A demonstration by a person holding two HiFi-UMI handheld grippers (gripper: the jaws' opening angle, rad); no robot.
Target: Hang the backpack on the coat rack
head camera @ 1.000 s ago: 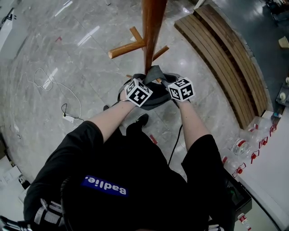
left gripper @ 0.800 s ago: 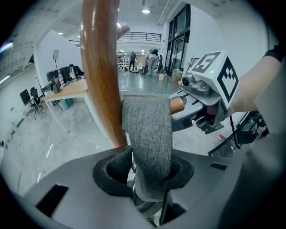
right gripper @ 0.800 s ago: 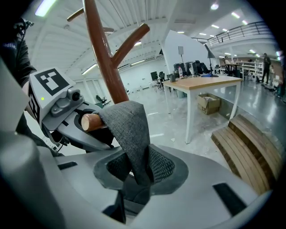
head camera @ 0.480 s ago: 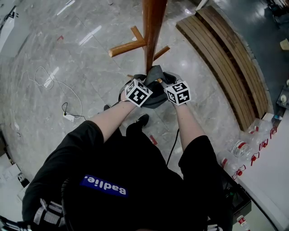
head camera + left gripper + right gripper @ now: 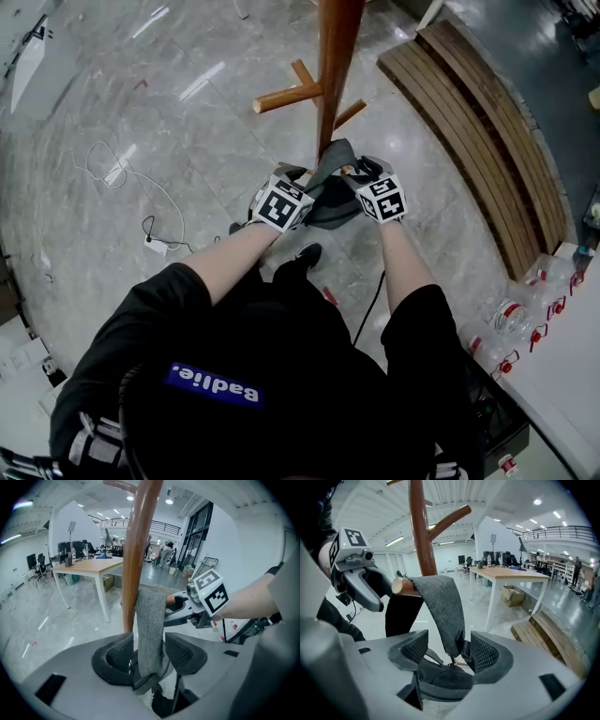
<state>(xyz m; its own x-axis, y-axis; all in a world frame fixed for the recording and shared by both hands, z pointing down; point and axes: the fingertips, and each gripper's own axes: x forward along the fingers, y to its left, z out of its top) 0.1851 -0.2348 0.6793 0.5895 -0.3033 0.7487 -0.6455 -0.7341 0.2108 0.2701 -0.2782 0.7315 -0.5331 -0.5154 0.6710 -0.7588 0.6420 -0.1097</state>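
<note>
The wooden coat rack pole (image 5: 333, 75) stands in front of me. A grey backpack strap (image 5: 330, 157) is looped over a short peg (image 5: 405, 587) on the pole. The dark backpack body (image 5: 328, 202) hangs below it. The strap (image 5: 150, 630) runs down between the pads of my left gripper (image 5: 149, 653), whose jaws are opening with a small gap on each side. My right gripper (image 5: 449, 653) is opening too. There the strap (image 5: 440, 606) lies near its right pad without being pinched, and the bag body (image 5: 440, 679) shows below. In the head view the left gripper (image 5: 295, 178) and right gripper (image 5: 361, 171) flank the strap.
The rack's base legs (image 5: 286, 94) spread over the marble floor. A curved wooden bench (image 5: 487, 131) lies to the right, a white cable (image 5: 122, 178) to the left. Bottles (image 5: 511, 319) stand at lower right. A table (image 5: 511, 573) and a cardboard box (image 5: 513, 595) are further off.
Both grippers have drawn slightly apart at the strap, and the left one has eased back from the pole. The backpack still hangs at the pole.
</note>
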